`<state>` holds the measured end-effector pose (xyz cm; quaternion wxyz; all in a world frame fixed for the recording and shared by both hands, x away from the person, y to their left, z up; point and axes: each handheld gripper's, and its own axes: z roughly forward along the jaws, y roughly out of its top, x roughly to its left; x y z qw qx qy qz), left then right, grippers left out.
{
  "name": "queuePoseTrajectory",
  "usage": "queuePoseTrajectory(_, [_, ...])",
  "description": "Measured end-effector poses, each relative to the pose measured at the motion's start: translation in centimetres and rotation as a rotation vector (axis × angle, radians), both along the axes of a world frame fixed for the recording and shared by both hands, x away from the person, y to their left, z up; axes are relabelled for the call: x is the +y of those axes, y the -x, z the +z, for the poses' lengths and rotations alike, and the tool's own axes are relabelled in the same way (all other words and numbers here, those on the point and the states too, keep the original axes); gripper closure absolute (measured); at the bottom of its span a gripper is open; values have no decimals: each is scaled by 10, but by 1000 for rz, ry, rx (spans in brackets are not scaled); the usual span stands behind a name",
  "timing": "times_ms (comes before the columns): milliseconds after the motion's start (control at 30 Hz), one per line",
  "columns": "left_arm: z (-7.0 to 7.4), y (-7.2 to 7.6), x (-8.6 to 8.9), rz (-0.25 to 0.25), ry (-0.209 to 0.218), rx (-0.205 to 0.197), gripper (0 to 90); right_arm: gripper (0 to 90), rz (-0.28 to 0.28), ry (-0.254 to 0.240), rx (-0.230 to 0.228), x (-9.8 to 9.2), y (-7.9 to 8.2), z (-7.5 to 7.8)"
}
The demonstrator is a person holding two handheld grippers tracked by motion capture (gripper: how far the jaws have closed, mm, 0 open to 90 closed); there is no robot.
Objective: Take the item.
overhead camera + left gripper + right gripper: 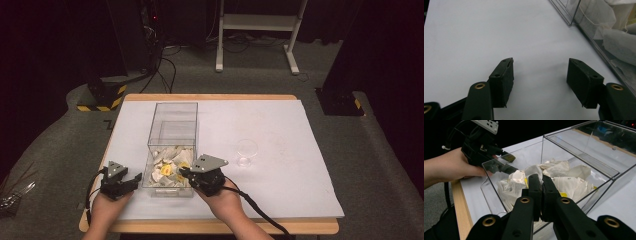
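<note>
Setting: dark room, grey carpet, cables and a white frame behind; wooden table (150,97) covered by a pale sheet.
Clear box (172,145): long acrylic bin standing lengthwise away from the person, near half heaped with sachets, far half bare behind a divider.
Sachets (167,167): white paper packets, some with yellow tags, piled loosely at the near end, within easy reach of both hands.
Right tongs (184,172): reaching over the near right wall of the box into the pile; jaws pressed together, whether a sachet is pinched between them cannot be told.
Left tongs (134,181): resting low on the table just beside the left wall, jaws spread wide and empty, seemingly parked there to brace the box or wait.
Glass dish (246,151): small, clear and empty, to the right of the box, apart from it; probably the landing spot for a sachet.
Step in hand: likely picking one sachet out.
</note>
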<state>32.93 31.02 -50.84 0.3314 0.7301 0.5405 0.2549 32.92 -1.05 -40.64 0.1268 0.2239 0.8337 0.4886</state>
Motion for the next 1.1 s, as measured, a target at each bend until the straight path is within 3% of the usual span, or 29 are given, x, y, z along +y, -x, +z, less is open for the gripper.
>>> queuePoseTrajectory(1100, [0, 0, 0, 0, 1, 1, 386, 886, -22, -87, -68, -8, 4, 14])
